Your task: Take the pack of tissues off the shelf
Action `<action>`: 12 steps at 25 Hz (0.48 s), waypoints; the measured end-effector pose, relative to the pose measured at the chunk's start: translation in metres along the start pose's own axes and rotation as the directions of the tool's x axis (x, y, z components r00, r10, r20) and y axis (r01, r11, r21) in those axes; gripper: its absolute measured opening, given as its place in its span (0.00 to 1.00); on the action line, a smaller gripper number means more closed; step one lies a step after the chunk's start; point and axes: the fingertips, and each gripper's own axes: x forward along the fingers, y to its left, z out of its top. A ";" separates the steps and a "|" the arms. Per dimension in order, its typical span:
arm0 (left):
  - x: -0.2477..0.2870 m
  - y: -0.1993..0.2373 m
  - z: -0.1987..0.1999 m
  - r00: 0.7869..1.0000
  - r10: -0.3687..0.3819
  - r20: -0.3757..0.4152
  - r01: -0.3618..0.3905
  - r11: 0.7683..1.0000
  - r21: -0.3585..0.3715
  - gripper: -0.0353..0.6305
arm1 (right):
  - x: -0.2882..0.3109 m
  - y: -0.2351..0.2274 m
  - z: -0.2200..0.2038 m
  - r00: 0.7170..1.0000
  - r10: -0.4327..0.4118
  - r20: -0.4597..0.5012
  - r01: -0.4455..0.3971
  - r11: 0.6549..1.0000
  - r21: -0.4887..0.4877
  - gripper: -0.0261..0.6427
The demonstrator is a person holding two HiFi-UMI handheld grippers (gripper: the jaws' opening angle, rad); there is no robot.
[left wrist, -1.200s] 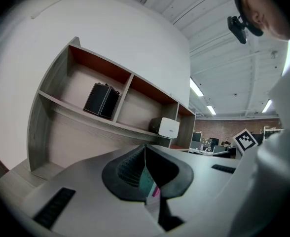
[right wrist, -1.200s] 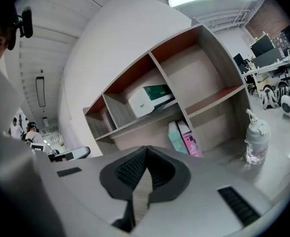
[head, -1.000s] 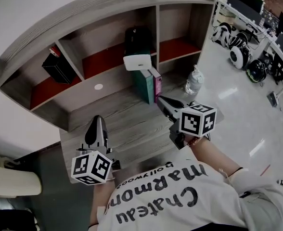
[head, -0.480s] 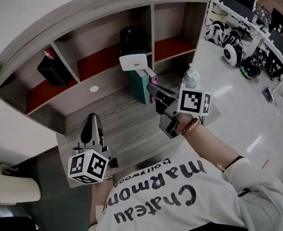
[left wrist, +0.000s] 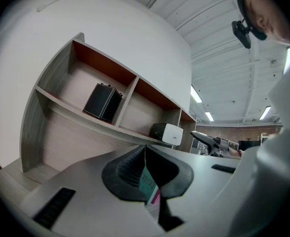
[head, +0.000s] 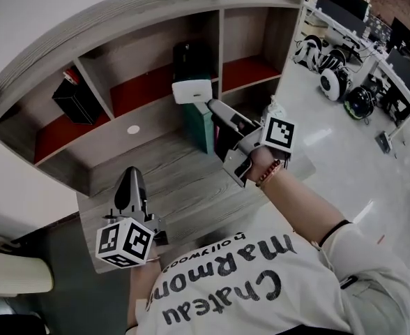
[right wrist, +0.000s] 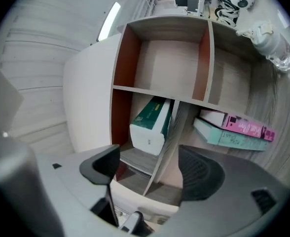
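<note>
The pack of tissues (head: 192, 89), dark green with a white end, lies in the shelf's middle compartment and sticks out over the ledge. My right gripper (head: 213, 107) points at it from the right, tips just short of its white end. In the right gripper view the pack (right wrist: 151, 125) lies ahead of the right gripper (right wrist: 150, 169), whose jaws are opening with nothing between them. My left gripper (head: 130, 187) hangs low over the desk, shut and empty. In the left gripper view the left gripper (left wrist: 146, 174) shows its pads pressed together.
The wooden shelf unit (head: 114, 26) stands at the back of the desk (head: 184, 187). A black box (head: 76, 98) sits in the left compartment. Teal and pink books (right wrist: 234, 130) stand below the pack. A water bottle (right wrist: 268, 41) is at the desk's right end.
My right gripper has travelled from over the desk up toward the shelf, ending beside the tissue pack. The left gripper has hardly moved.
</note>
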 end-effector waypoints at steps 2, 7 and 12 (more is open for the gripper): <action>0.001 0.000 0.001 1.000 -0.001 0.003 0.001 1.000 0.001 0.08 | 0.004 0.003 0.007 0.999 0.031 0.035 -0.033 0.997 0.069 0.62; 0.001 -0.001 0.003 1.000 0.001 0.005 -0.001 1.000 0.008 0.08 | 0.014 0.008 0.022 0.992 0.068 0.102 -0.086 0.980 0.180 0.71; 0.000 0.004 0.004 1.000 0.016 0.004 -0.016 1.000 0.015 0.08 | 0.028 0.009 0.029 0.992 0.072 0.099 -0.090 0.978 0.189 0.74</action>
